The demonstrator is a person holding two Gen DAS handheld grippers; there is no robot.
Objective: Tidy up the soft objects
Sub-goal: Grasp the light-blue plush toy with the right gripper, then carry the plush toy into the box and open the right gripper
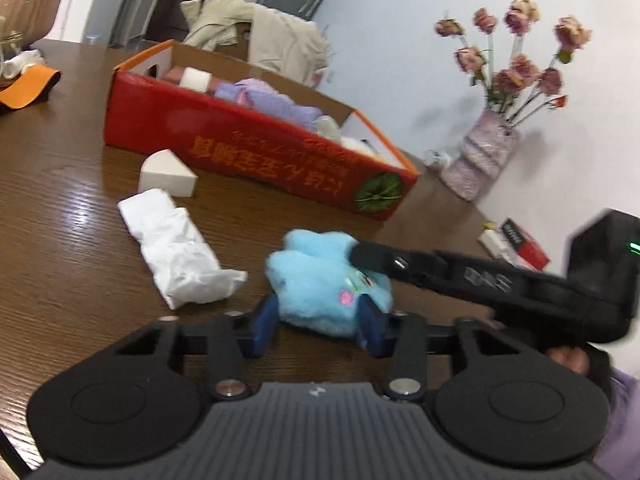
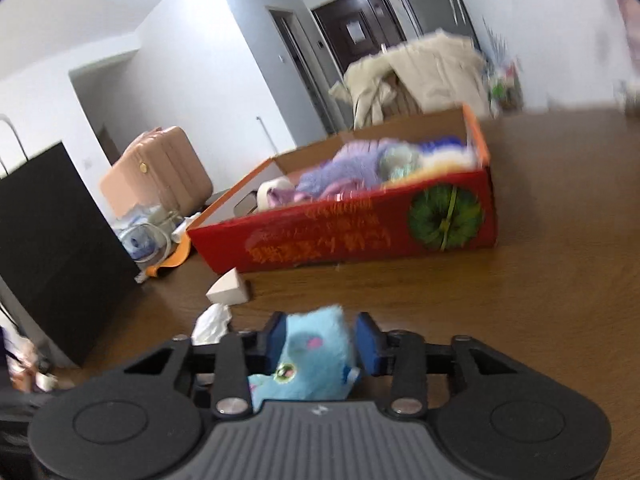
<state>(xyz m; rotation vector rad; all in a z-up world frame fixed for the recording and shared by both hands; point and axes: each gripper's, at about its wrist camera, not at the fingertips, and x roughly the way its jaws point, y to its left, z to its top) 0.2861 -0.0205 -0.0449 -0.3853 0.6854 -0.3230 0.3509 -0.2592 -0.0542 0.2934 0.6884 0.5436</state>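
A fluffy light-blue plush toy (image 1: 324, 280) (image 2: 316, 356) lies on the brown table (image 1: 60, 248). The blue pads of my left gripper (image 1: 320, 330) press on its near end. My right gripper (image 1: 362, 264) (image 2: 320, 340) comes in from the right, and its pads squeeze the toy's body. Behind stands an open red cardboard box (image 1: 248, 148) (image 2: 352, 236) that holds purple, pink and white soft things. A white sponge wedge (image 1: 168, 174) (image 2: 230, 290) and a crumpled white paper bundle (image 1: 176, 248) (image 2: 212, 322) lie loose to the left of the toy.
A vase of dried roses (image 1: 480, 164) stands against the wall at the right, with small boxes (image 1: 520, 246) beside it. An orange item (image 1: 28, 88) lies far left. A beige coat (image 1: 272, 36) hangs on a chair behind the box. A black cabinet (image 2: 52, 248) and pink suitcase (image 2: 160, 168) stand beyond the table.
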